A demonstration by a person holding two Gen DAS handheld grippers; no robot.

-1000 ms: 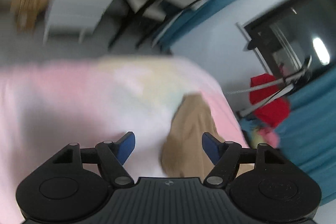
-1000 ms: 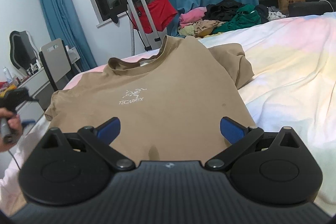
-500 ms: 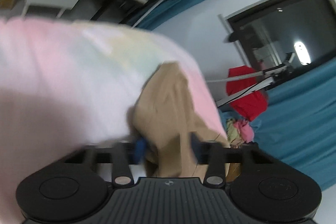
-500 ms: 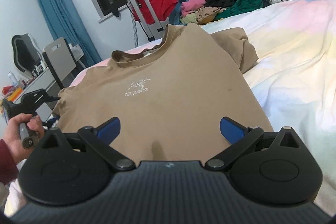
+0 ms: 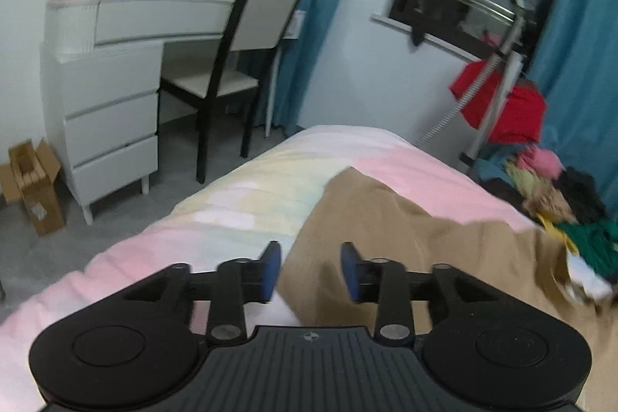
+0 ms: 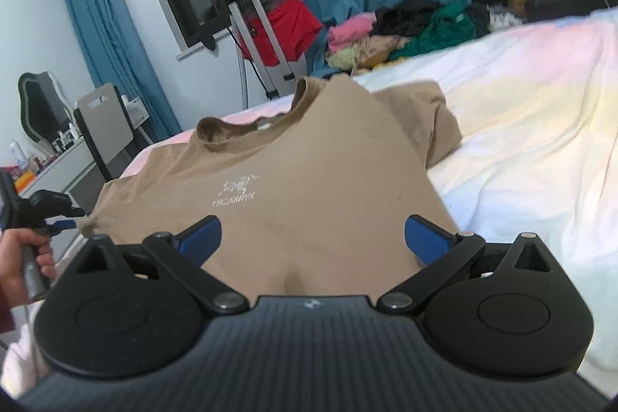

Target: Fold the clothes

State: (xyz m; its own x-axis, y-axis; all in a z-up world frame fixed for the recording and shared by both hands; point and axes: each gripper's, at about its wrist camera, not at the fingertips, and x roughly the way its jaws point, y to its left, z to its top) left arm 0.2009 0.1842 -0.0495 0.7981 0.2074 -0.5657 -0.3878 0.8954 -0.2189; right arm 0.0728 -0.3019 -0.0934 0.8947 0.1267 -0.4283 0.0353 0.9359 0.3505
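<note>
the tan t-shirt (image 6: 309,180) looks light and floppy; best pinched at sleeve or hem. left gripper (image 5: 309,269) part-open around its sleeve edge, right gripper (image 6: 313,238) wide, empty.

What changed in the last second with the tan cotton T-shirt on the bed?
The left gripper swung level and narrowed its jaws around the tan cotton T-shirt's sleeve edge; a firm grip is unclear. The right gripper stayed open over the hem; the shirt stayed flat.
</note>
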